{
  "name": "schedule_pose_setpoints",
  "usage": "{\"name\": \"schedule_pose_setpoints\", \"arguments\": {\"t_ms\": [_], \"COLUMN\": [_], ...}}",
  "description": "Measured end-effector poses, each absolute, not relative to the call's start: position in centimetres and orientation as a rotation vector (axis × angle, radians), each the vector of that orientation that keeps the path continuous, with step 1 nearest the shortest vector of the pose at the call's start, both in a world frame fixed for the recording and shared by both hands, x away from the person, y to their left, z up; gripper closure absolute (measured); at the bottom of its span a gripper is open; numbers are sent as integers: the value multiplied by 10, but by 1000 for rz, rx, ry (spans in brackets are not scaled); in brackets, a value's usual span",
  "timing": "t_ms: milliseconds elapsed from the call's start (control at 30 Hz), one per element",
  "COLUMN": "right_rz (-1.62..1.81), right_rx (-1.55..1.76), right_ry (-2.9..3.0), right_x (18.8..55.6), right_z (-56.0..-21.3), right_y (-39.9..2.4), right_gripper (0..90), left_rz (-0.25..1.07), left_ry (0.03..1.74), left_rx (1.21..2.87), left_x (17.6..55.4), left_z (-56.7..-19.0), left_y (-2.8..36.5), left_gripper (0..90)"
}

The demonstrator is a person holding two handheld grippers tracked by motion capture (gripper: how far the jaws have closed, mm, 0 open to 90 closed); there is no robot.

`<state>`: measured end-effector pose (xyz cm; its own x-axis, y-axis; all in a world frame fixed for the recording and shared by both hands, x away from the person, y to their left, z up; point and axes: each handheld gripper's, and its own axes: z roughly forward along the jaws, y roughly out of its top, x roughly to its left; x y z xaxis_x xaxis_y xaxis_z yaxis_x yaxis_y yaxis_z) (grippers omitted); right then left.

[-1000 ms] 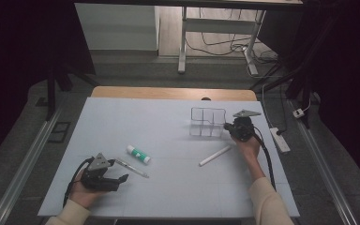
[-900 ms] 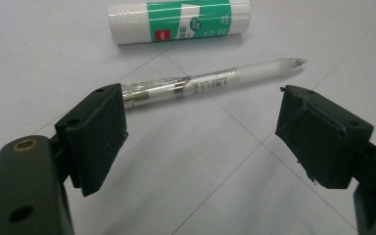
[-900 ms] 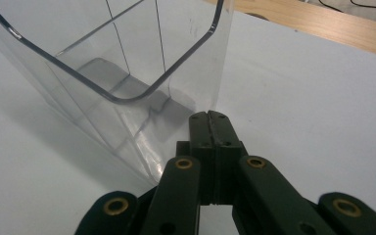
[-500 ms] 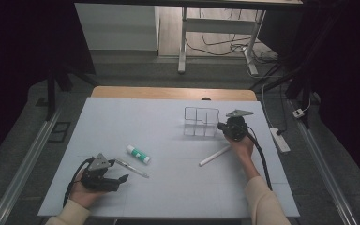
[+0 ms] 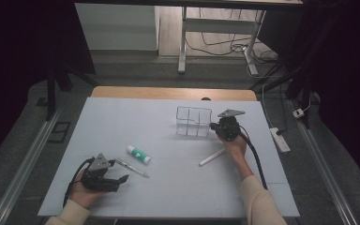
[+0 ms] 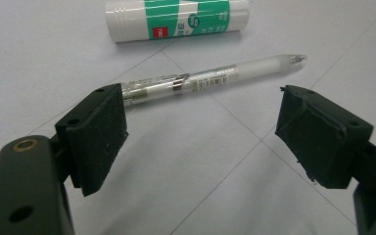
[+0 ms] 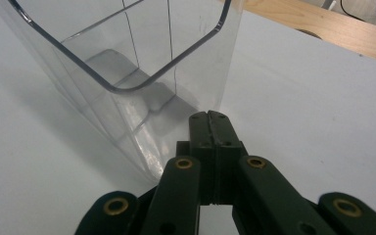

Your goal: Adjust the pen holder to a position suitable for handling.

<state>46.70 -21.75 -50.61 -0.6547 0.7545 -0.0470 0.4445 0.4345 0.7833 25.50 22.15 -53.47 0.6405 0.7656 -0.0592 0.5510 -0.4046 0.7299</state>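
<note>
**Q:** Right gripper (image 7: 208,115), state?

**Me:** Clenched, nothing between the jaws. My tips sit at the bottom corner of the clear divided box (image 7: 127,73); I can't tell if they touch it or are just beside it. The box stands upright on the table (image 5: 122,117), far side, right of centre.

**Q:** How will it handle?

**Me:** Probably light, stiff thin plastic, smooth walls, so it should slide easily and could tip if nudged high. I'd push low, or pinch one wall at the rim.

**Q:** Left gripper (image 6: 200,98)?

**Me:** Released, jaws wide, low over the table. The pen (image 6: 210,78) lies just past the pads, untouched; it's slim and could roll. The glue stick (image 6: 176,17) is beyond it.

**Q:** Hard to see?

**Me:** The box's far walls blur through the clear plastic. The pen's near end is behind my left pad.
</note>
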Motion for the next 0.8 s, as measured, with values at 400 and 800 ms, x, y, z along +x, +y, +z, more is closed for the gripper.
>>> {"name": "schedule_pose_setpoints", "arguments": {"t_ms": [400, 800], "right_rz": [1084, 1082], "right_rx": [994, 965], "right_ry": [2311, 2339], "right_x": [468, 472], "right_z": [-507, -510], "right_y": [-204, -189], "right_gripper": [887, 887], "left_rz": [376, 389], "left_ry": [1021, 1034], "left_rx": [2124, 2123], "left_x": [254, 253], "left_z": [-535, -534], "left_y": [221, 219], "left_gripper": [194, 194]}}
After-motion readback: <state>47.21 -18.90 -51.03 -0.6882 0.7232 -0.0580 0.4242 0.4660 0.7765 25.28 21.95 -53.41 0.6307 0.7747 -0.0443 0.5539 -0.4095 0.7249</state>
